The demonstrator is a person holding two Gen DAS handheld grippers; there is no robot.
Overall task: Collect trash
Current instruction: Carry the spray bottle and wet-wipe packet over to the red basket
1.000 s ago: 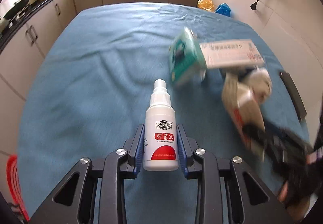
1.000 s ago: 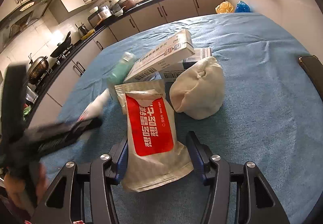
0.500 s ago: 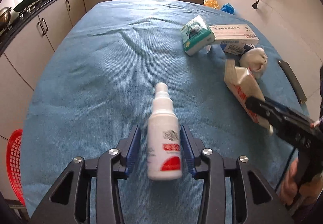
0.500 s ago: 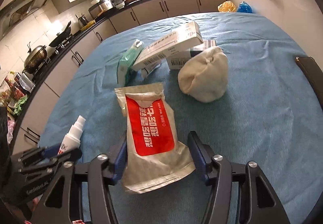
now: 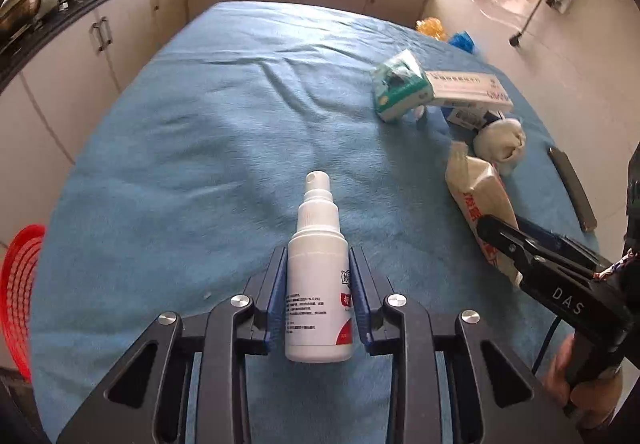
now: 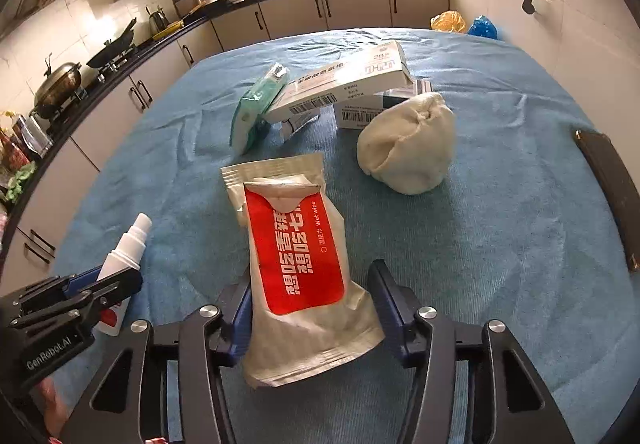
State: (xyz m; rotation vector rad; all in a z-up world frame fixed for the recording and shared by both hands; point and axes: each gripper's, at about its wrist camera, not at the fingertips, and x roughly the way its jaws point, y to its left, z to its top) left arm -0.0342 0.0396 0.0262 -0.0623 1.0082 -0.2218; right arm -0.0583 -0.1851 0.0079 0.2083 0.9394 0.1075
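Note:
A white spray bottle (image 5: 318, 284) with a red label lies on the blue tablecloth (image 5: 200, 147). My left gripper (image 5: 317, 256) is closing, and its blue pads press on the bottle's sides. In the right wrist view the bottle (image 6: 128, 244) and that gripper (image 6: 80, 292) sit at the lower left. A silver wet wipe packet (image 6: 296, 244) with a red panel lies between the fingers of my right gripper (image 6: 310, 276), which is also closing with both pads against the packet. From the left wrist view the packet (image 5: 476, 187) shows at the right.
Beyond the packet lie a crumpled white paper ball (image 6: 408, 143), a green tissue pack (image 6: 256, 107) and a long white box (image 6: 344, 83) leaning on another box. A dark flat object (image 6: 612, 183) rests at the table's right edge. A red basket (image 5: 20, 284) stands low at the left.
Both grippers widened a little and narrowed again around their items. The bottle rolled, its label turning to the right. The left gripper drew away leftward from the pile.

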